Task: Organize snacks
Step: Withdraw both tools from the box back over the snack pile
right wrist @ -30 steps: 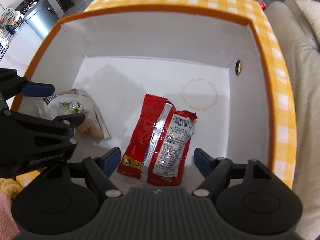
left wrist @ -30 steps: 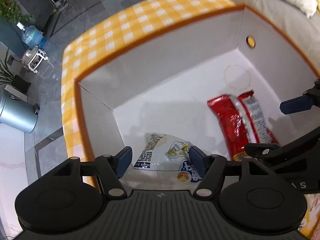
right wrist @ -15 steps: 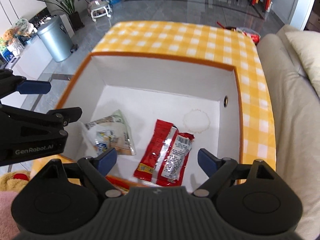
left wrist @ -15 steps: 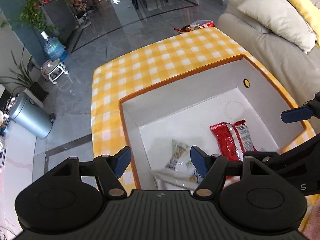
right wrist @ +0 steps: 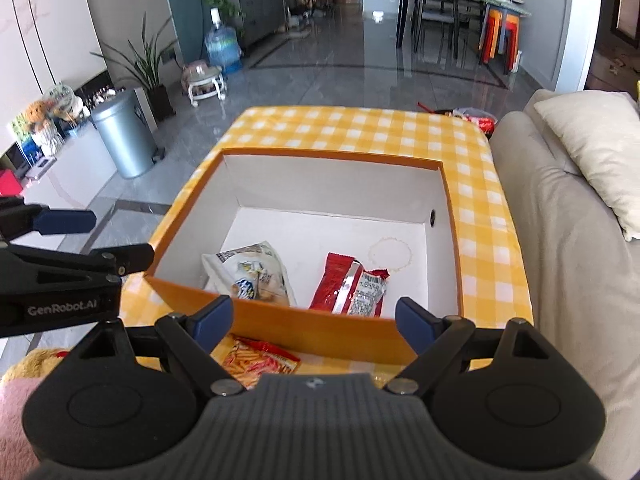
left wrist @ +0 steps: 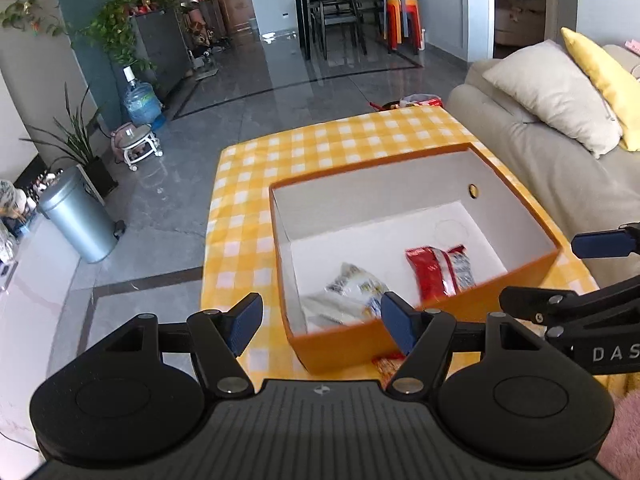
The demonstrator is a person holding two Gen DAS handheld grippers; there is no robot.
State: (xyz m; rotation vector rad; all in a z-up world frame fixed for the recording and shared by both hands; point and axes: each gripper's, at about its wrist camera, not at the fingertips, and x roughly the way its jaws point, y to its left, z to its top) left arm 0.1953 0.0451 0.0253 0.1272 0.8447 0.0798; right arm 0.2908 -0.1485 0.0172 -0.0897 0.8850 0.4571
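1. "GenRobot.AI" reads on the left gripper (right wrist: 64, 220) in the right wrist view; "DAS" on the right gripper (left wrist: 600, 240) in the left wrist view.
2. Both tongs stand spread, nothing between them.
3. The white packet (right wrist: 250, 274) and red packet (right wrist: 352, 286) lie in the orange box (right wrist: 320, 334), near its front wall.
4. Only the right view shows the orange snack bag (right wrist: 260, 362) clearly, on the checked tabletop (right wrist: 360, 128) just before the box.

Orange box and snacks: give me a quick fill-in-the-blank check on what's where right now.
1. The orange box holds ____ snack packets.
2. The red packet lies to the ____ of the white packet in the right wrist view.
3. The striped packet lies ____ the box, on the checked cloth.
4. Both the left gripper and the right gripper hold ____.

Missing words: two; right; outside; nothing
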